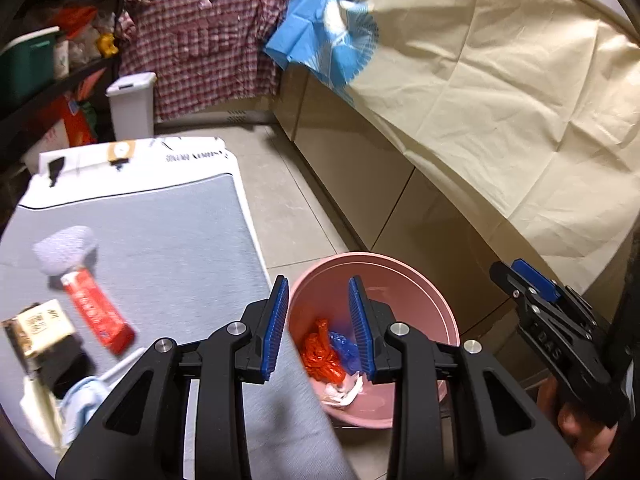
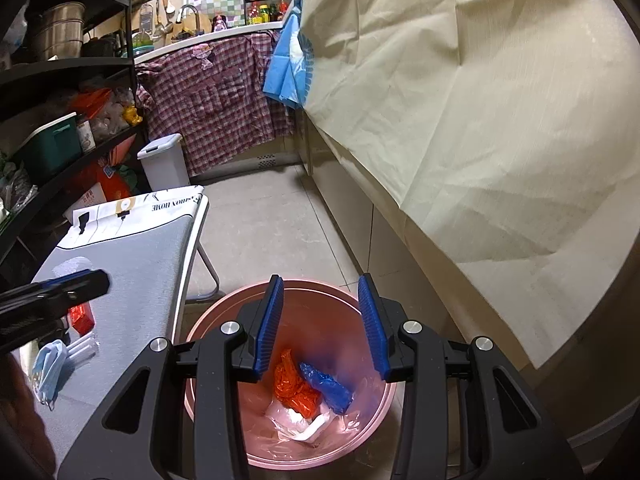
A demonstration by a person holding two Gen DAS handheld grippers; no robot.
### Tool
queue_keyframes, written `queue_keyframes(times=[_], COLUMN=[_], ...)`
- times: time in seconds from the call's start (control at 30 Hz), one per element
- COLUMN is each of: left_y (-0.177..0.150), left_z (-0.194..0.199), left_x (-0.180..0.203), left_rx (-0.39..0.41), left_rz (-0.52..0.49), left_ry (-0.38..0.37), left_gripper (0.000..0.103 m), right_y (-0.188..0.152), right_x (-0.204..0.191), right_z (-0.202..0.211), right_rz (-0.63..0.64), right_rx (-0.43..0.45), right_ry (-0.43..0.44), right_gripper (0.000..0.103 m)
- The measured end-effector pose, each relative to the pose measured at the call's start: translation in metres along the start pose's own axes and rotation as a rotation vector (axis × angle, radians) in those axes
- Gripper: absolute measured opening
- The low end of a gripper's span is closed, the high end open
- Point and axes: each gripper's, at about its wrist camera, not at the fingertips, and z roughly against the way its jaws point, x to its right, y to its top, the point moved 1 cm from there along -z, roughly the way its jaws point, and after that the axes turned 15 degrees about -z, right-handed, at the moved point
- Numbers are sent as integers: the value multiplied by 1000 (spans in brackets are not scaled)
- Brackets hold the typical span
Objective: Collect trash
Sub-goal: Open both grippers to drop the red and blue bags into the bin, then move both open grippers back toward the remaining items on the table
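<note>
Partway done, by the look of it. Pink bin [image 2: 356, 432] on the floor, lower centre of the right wrist view, already holds an orange bag [image 2: 294, 388], a blue bag [image 2: 326, 386] and white paper scraps [image 2: 310, 432].

Left on the grey bench [image 1: 160, 248], lower left of the left wrist view: red packet [image 1: 98, 312], grey-white wad [image 1: 64, 250], tan carton [image 1: 38, 330], light blue mask [image 2: 50, 368].

Left tongs [image 1: 318, 330] spread, nothing between them, hanging over the bench edge and bin rim. Right tongs [image 2: 322, 330] spread and empty above the bin.

Judgement: several pickups remain.
</note>
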Motion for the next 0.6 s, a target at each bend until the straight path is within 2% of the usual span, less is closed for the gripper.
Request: queue_keyframes(times=[0.2,0.43,0.5,0.6], left_y=[-9,-15,-20,-28], left_z=[43,98,114,132], left_x=[-20,-61,-77,-104], left_rx=[23,50,50,42], left_rz=[-5,-16,-27,-42], left_ry=[33,99,122,162], left_gripper=[30,30,31,31], right_y=[-2,-8,-10,-13], right_x=[-13,-38,-46,-61], right_z=[15,42,48,54], right_rz=[29,68,69,70], right_rx=[25,71,58,27], right_ry=[23,106,146,204], right_gripper=[40,39,29,22])
